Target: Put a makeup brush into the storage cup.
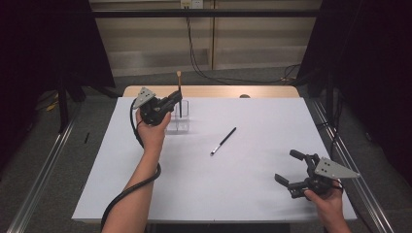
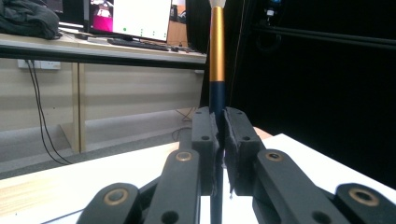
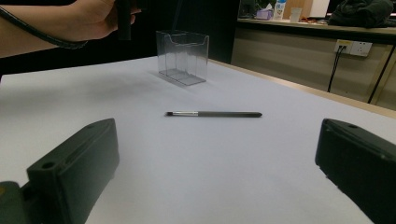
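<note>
Brush (image 1: 180,94) pinched upright in left gripper (image 1: 176,101) over clear holder (image 1: 180,121); right gripper (image 1: 287,169) spread.

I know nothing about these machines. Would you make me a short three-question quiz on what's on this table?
1. True or false: the left gripper is shut on the gold-banded brush, holding it upright over the clear holder.
2. Which best describes the right gripper?
A. Open, holding nothing
B. Shut on the black brush
C. Resting inside the holder
3. Fill in: the black brush lies flat on the ____ table sheet, between the two grippers.

Key
1. True: its fingers pinch the brush's dark handle.
2. A: its fingers stand wide apart, with the black brush lying beyond them.
3. White.
</note>
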Motion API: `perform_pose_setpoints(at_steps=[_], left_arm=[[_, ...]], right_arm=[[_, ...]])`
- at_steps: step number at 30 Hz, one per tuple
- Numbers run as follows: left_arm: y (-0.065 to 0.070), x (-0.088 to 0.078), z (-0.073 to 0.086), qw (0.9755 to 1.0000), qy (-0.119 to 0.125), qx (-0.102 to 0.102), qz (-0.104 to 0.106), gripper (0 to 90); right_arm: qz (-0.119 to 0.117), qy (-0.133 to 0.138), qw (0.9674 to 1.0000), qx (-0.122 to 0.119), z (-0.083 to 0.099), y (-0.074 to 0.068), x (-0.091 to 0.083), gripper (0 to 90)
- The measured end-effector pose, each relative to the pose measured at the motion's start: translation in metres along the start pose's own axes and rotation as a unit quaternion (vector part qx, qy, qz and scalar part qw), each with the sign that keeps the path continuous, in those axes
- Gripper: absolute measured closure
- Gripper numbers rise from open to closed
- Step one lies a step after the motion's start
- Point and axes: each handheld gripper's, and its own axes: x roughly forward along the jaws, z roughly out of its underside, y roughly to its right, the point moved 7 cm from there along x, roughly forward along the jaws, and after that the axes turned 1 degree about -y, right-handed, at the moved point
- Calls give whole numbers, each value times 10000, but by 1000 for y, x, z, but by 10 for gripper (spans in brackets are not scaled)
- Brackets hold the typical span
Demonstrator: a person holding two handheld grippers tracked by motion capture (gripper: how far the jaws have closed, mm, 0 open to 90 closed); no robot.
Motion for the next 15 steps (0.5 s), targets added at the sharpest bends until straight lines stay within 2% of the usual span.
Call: perform_pose_setpoints(at_steps=[15], left_arm=[[-3,9,-6,10000,12,48,-28,834]], right_arm=[[-15,16,10000,5,0,1,1,0]])
